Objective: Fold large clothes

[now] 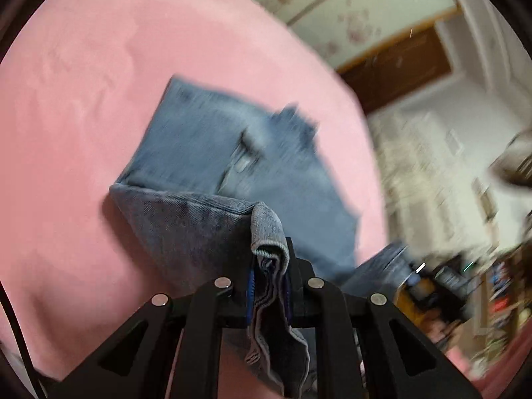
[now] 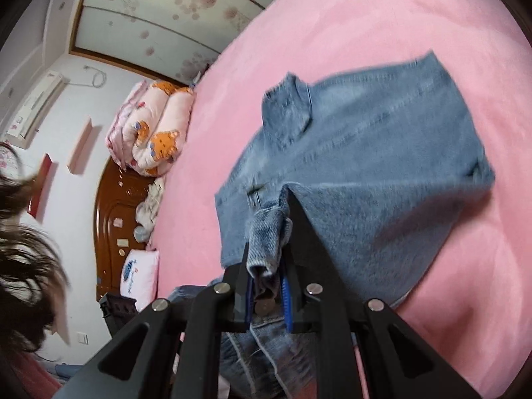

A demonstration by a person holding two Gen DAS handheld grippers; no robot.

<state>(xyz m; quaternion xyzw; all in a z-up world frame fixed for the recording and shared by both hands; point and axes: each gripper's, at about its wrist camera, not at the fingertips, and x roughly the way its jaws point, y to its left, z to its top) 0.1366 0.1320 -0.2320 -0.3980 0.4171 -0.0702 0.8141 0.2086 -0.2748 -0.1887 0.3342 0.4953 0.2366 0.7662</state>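
Tools (image 1: 268, 277) (image 2: 268, 276) seemingly clamping unlabelled jeans (image 1: 212, 153)

Both grippers (image 1: 270, 266) (image 2: 267, 276) clamped, angled downward

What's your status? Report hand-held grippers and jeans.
Left hand-held gripper shut on jeans. Right hand-held gripper likewise. Denim lifted off pink bedspread. Nothing blocking.

Blue denim jeans (image 1: 206, 153), faded wash, spread on pink bed cover, partly folded. Near edge lifted off cover, rising in taut slanted sheet from flat part. 2 bunched corners of that edge raised, hems curled over, stitching visible. Flat part shows seam lines and small upturned flap (image 2: 287, 106) at far edge. Motion blur over far half.
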